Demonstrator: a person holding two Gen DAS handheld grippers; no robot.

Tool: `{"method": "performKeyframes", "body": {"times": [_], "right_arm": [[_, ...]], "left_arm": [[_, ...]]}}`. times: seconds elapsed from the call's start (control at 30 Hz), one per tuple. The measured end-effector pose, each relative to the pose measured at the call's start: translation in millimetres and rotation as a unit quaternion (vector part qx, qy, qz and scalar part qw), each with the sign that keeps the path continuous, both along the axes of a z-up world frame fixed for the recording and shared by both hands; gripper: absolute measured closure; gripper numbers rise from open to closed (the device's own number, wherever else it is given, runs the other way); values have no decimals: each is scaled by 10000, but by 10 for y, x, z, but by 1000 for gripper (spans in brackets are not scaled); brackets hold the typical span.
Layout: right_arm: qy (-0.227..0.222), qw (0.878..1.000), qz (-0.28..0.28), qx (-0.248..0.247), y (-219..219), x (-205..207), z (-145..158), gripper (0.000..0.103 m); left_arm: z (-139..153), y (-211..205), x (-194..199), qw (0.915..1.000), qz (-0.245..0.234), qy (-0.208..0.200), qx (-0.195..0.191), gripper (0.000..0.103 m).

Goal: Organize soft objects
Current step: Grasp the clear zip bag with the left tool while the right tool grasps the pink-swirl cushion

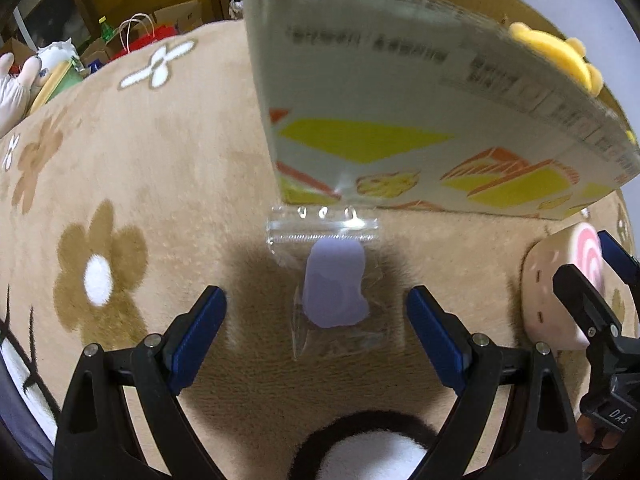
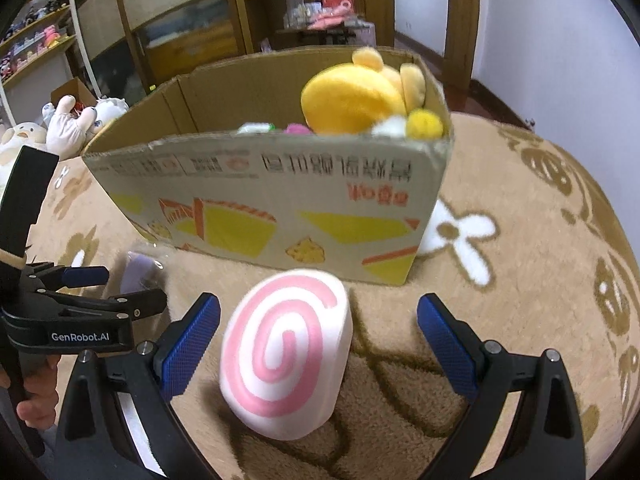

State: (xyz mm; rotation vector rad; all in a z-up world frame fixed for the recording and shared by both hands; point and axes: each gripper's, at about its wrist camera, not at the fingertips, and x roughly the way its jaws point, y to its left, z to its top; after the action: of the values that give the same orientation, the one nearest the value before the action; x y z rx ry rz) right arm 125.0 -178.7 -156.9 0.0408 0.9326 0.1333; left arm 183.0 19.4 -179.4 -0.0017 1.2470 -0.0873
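Note:
A lilac soft piece in a clear zip bag (image 1: 334, 286) lies on the tan carpet in front of a cardboard box (image 1: 400, 128). My left gripper (image 1: 316, 316) is open, its blue pads either side of the bag, not touching it. A white plush roll with a pink swirl (image 2: 286, 350) stands on the carpet between the open pads of my right gripper (image 2: 318, 334); it also shows in the left wrist view (image 1: 560, 288). The box (image 2: 280, 196) holds a yellow plush (image 2: 352, 98) and other soft toys. The left gripper (image 2: 86, 292) shows at the left of the right wrist view.
The flower-patterned carpet (image 1: 120, 184) covers the floor. White plush toys (image 2: 76, 120) lie far left by shelves (image 2: 36, 48). A wooden cabinet (image 2: 256, 8) and table stand behind the box. Bags and boxes (image 1: 140, 36) sit beyond the carpet.

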Motion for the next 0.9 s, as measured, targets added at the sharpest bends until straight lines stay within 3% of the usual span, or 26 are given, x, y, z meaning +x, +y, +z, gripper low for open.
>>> {"method": "performKeyframes", "body": {"times": [0.17,0.3,0.43,0.47,0.63,0.9], "right_arm": [[199,9998,-3,30,-17,19,-83,1],[332,9992,6,209,-66,41,-121,17],[405,9989,119,220,-31,12,-163,32],[400,9988,159,212,-1,-4,-163,41],[268,9991,307,-96,116,-48,-120,51],[214,9993,294,-17,37,-68,-97,60]], "left_arm": [[-30,-3,7,10000,19,-46,18,12],[-39,-33,-34,9999,8,-78,92,18],[-19,-55,-73,9998,107,-71,151,31],[-5,-47,-85,9998,130,-65,134,33],[42,-4,-92,9997,165,-88,144,57],[69,-12,-126,9997,139,-145,162,59]]}}
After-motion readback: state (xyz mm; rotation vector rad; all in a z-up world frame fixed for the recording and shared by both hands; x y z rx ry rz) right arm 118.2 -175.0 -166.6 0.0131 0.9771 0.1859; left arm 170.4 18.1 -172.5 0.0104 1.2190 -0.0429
